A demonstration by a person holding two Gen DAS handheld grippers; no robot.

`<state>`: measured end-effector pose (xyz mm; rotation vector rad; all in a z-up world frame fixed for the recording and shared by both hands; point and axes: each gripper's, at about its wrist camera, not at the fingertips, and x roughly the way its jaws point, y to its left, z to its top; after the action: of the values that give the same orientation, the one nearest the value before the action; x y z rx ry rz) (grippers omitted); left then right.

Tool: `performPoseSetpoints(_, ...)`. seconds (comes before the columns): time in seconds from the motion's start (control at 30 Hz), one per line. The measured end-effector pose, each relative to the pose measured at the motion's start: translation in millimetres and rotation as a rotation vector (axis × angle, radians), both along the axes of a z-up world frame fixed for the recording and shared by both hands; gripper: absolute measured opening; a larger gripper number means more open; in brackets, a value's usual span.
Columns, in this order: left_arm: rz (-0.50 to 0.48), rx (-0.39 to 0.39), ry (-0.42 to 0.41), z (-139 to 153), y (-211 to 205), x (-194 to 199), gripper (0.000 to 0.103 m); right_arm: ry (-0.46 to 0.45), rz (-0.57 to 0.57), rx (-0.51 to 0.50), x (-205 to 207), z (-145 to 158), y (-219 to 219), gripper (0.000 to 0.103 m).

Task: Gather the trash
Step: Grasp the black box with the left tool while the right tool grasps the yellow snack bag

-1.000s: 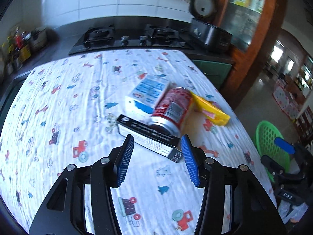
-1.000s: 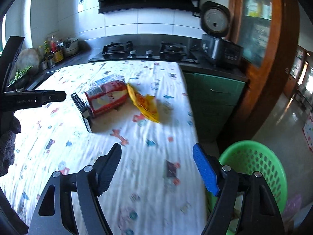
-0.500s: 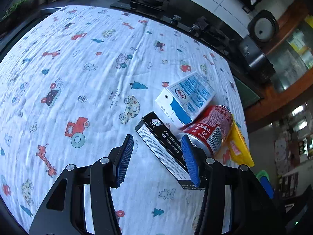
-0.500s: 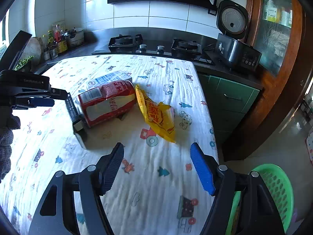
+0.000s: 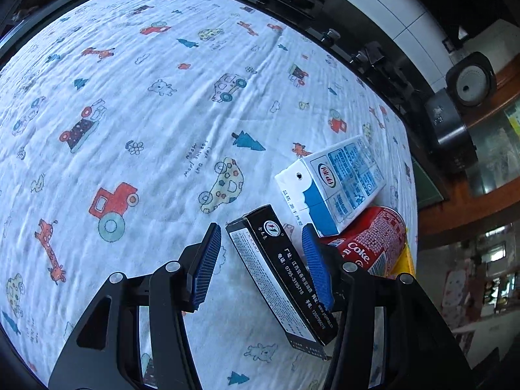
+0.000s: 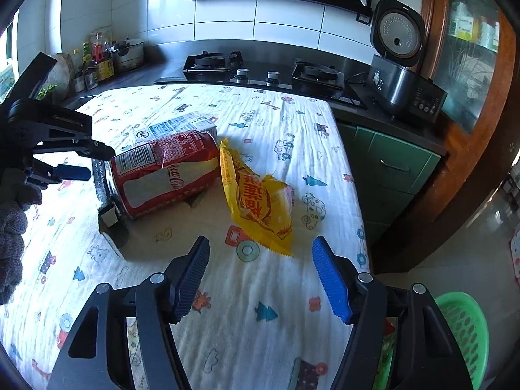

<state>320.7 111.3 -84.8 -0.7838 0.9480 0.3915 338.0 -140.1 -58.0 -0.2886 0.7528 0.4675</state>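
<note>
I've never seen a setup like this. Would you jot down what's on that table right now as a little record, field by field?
Surface: tablecloth with cartoon prints
Trash: black box, red can on its side, milk carton, yellow wrapper
Left gripper: open, its fingers on either side of the black box
Right gripper: open, empty, near the yellow wrapper
Bin: green basket on the floor beside the table

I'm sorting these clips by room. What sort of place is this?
Most likely a home kitchen: a gas hob and a rice cooker stand on the dark counter, with condiment bottles in the corner behind the cloth-covered table.
</note>
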Motion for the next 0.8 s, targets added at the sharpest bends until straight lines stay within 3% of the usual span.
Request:
performPoseSetpoints(0.2, 0.012, -0.031, 0.001, -7.5, 4.8, -0.2, 0.052, -0.007, 0.008, -0.023, 8.7, -4.6, 7.6, 0.058)
performPoseSetpoints(0.4, -0.014, -0.012, -0.009, -2.6, 6.7, -0.4, 0.037, 0.003, 0.0, -0.022, 17.6, -8.0, 14.1, 0.036)
performPoseSetpoints(0.53, -0.054, -0.006, -0.015, 0.7, 8.4, -3.1, 0.031, 0.008, 0.001, -0.024, 17.0, -10.4, 16.2, 0.014)
performPoseSetpoints(0.67, -0.097, 0.003, -0.019, 6.5, 9.1, -8.5, 0.024, 0.005, -0.015, 0.016, 10.9, -5.3, 9.9, 0.007)
performPoseSetpoints(0.8, -0.139, 0.02, -0.024, 13.6, 10.1, -16.5, 0.022, 0.005, -0.023, 0.05, -0.7, 4.8, 1.7, 0.007)
